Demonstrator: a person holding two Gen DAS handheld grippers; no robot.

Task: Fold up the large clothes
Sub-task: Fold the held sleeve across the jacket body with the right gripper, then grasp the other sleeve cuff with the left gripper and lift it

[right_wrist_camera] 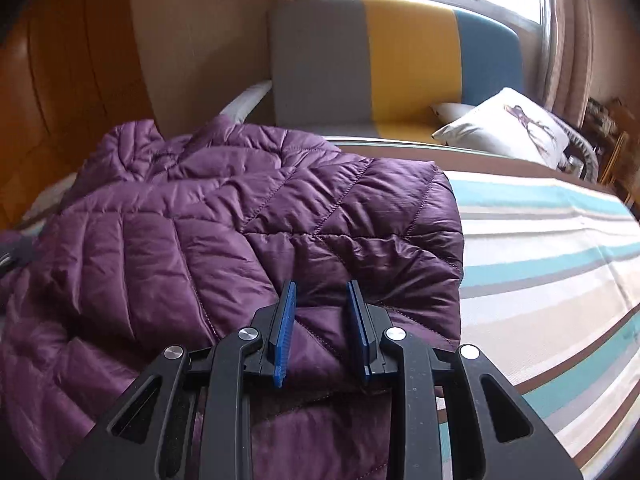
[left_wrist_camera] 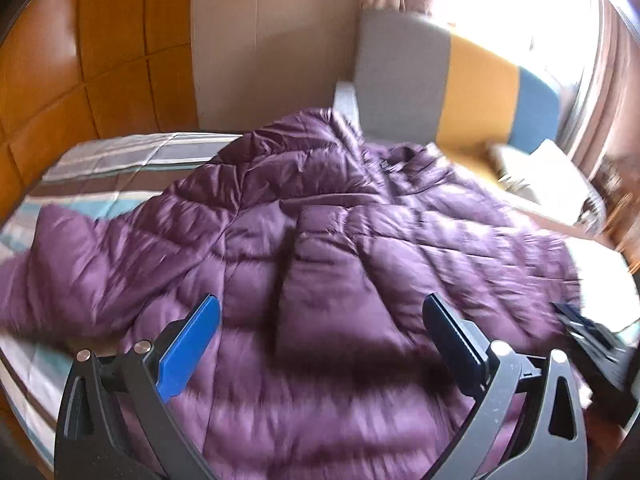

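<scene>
Striped bed (right_wrist_camera: pixel 540 248), purple jacket (right_wrist_camera: pixel 240 220), colour-block headboard (right_wrist_camera: pixel 400 60)

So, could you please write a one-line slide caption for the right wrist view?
Right gripper closed on a fold of the purple quilted jacket lying on the striped bedspread.

Purple quilted down jacket (right_wrist_camera: pixel 224 232), glossy, with diagonal stitched panels, lying spread and rumpled on a striped bed. One sleeve (left_wrist_camera: pixel 68 248) extends flat to the left in the left wrist view. Its right part is folded over, forming a straight, puffed edge (right_wrist_camera: pixel 452 240). The far end lies bunched near the headboard.
</scene>
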